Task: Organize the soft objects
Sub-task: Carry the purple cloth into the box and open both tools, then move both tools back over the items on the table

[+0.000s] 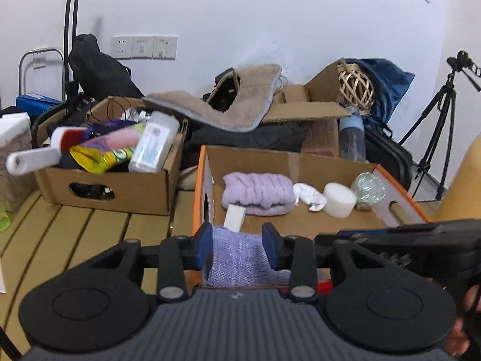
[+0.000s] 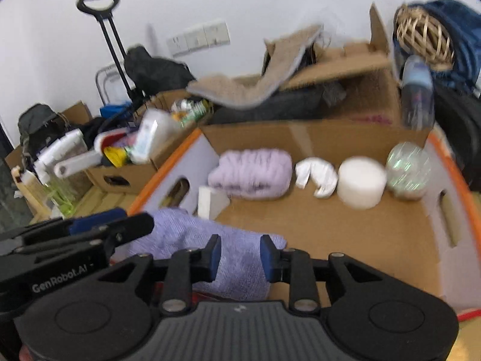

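Note:
An orange-rimmed cardboard box (image 1: 402, 192) (image 2: 469, 210) lies in front of both grippers. A lilac knit cloth (image 1: 240, 261) (image 2: 240, 270) drapes over its near left corner. My left gripper (image 1: 237, 245) stands open around the cloth, its blue pads apart on either side. My right gripper (image 2: 240, 254) is open too, over the cloth's other end. Each gripper shows side-on at the edge of the other view. At the box's far wall sit a fluffy lilac towel roll (image 1: 258, 192) (image 2: 252, 173), a crumpled white piece (image 1: 309, 197), a white cylinder (image 1: 339, 200) and a shiny ball (image 1: 368, 191).
A second cardboard box (image 1: 105, 192) to the left is heaped with a lint roller, bags and a plastic container. Behind lie a beige mat (image 1: 234, 105), a wicker ball (image 1: 356, 90), a water bottle (image 1: 351, 135) and a tripod (image 1: 436, 120). The table (image 1: 75, 234) is slatted wood.

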A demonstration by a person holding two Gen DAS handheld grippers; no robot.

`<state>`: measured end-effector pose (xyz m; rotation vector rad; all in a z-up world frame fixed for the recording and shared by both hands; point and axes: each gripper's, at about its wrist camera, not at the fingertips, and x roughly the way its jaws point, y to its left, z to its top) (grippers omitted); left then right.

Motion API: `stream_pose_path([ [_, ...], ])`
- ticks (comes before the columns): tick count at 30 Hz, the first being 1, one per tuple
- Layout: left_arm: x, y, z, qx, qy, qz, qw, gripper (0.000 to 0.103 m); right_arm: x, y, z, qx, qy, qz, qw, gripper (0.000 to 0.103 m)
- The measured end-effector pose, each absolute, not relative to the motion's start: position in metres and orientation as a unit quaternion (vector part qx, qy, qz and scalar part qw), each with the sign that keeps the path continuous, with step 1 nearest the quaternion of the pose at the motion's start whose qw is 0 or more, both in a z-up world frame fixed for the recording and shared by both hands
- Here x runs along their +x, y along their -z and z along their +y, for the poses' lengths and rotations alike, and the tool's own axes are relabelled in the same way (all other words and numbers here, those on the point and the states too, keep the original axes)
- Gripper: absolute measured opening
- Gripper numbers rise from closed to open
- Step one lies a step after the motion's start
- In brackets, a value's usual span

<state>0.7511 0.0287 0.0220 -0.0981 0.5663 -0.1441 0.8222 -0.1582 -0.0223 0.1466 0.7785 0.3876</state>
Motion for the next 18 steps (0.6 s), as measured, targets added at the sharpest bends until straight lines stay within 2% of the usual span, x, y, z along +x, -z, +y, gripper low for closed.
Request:
stream_pose_path([
  [6,0.690,-0.081,0.035,-0.040,0.066,0.228,0.971,0.037,0.760,-0.058,-0.202,0.056,-0.192,0.308,0.930,0.041],
  [9,0.646,-0.110,0.033,-0.029,0.072,0.202,0.976,0.042,0.712,-0.094,-0.225,0.041,-0.190,0.276,0.941,0.051],
  [11,0.613,-0.127,0.029,-0.024,0.075,0.177,0.981,0.045,0.680,-0.110,-0.237,0.026,-0.191,0.260,0.946,0.054],
  [15,0.546,-0.147,0.020,-0.015,0.090,0.137,0.986,0.062,0.614,-0.126,-0.255,-0.006,-0.186,0.234,0.954,0.060],
  [18,0.496,-0.142,0.012,-0.007,0.092,0.115,0.989,0.076,0.563,-0.119,-0.260,-0.017,-0.186,0.217,0.958,0.064],
])
